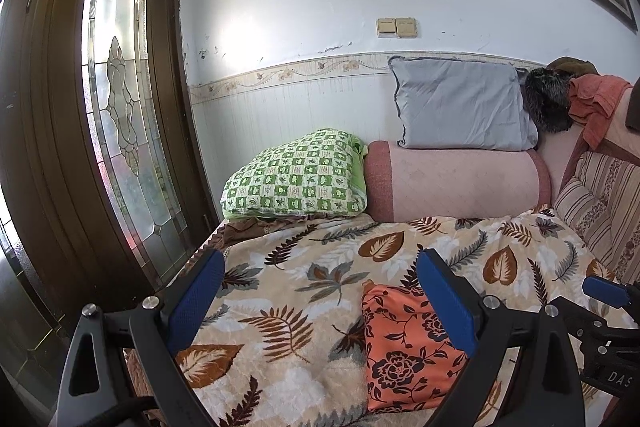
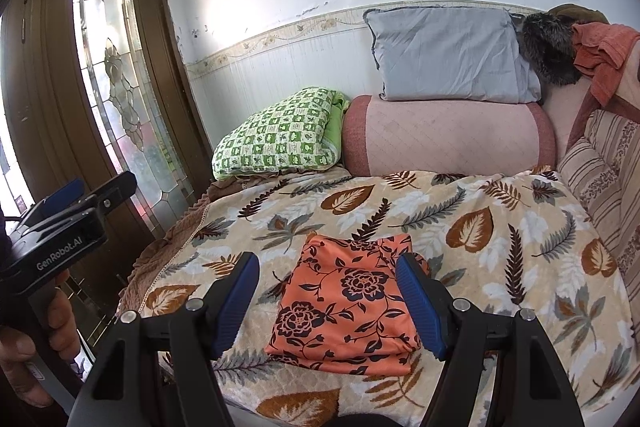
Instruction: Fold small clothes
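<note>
An orange cloth with dark flower print (image 2: 344,303) lies folded into a flat rectangle on the leaf-patterned blanket (image 2: 500,227). It also shows in the left wrist view (image 1: 404,347), at the lower right. My right gripper (image 2: 328,263) is open and empty, held above the cloth with its blue fingers on either side of it. My left gripper (image 1: 320,263) is open and empty, above the blanket to the left of the cloth. The left gripper also shows at the left edge of the right wrist view (image 2: 92,191).
A green checked pillow (image 2: 276,131), a pink bolster (image 2: 448,135) and a grey pillow (image 2: 452,55) line the wall behind. A striped cushion (image 2: 600,179) is at the right. A wooden door with glass (image 1: 116,99) stands at the left. The blanket's edge drops off at the left.
</note>
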Motion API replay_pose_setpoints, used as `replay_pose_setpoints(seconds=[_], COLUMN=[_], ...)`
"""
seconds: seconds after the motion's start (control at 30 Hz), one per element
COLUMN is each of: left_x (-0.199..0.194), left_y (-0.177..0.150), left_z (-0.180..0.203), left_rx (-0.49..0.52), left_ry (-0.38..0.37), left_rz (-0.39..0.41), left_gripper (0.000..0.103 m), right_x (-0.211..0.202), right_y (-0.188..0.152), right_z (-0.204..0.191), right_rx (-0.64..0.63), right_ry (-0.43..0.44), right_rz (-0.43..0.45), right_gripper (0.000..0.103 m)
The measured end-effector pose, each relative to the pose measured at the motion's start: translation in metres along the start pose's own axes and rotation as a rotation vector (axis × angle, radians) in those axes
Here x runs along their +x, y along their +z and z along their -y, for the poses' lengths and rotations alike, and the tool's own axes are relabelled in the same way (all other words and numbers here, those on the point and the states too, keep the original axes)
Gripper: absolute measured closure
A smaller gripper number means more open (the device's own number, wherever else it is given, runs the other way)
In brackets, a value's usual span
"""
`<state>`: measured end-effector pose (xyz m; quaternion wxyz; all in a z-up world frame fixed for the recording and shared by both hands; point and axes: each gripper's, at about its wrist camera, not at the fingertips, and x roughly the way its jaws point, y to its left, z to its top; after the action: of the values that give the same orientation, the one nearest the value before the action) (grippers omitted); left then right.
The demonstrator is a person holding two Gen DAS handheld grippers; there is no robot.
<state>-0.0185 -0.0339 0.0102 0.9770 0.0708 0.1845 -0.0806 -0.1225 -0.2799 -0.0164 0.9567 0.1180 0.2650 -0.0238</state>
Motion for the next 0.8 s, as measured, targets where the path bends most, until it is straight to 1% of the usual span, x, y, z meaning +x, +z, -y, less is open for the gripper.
replay_pose_setpoints(seconds=[0.3,0.8], left_x=[0.002,0.008], left_y=[-0.004,-0.006], left_z=[0.0,0.002], left_rx=[0.003,0.002], left_ry=[-0.01,-0.008], left_rz=[-0.018,-0.044], left_gripper=[0.006,0.006], right_x=[0.007,0.012], right_y=[-0.005,-0.01], right_z=[0.002,0.003], right_rx=[0.01,0.013], right_ry=[-0.006,-0.02], right_rz=[-0.02,-0.029], right_gripper=[0.028,0.028])
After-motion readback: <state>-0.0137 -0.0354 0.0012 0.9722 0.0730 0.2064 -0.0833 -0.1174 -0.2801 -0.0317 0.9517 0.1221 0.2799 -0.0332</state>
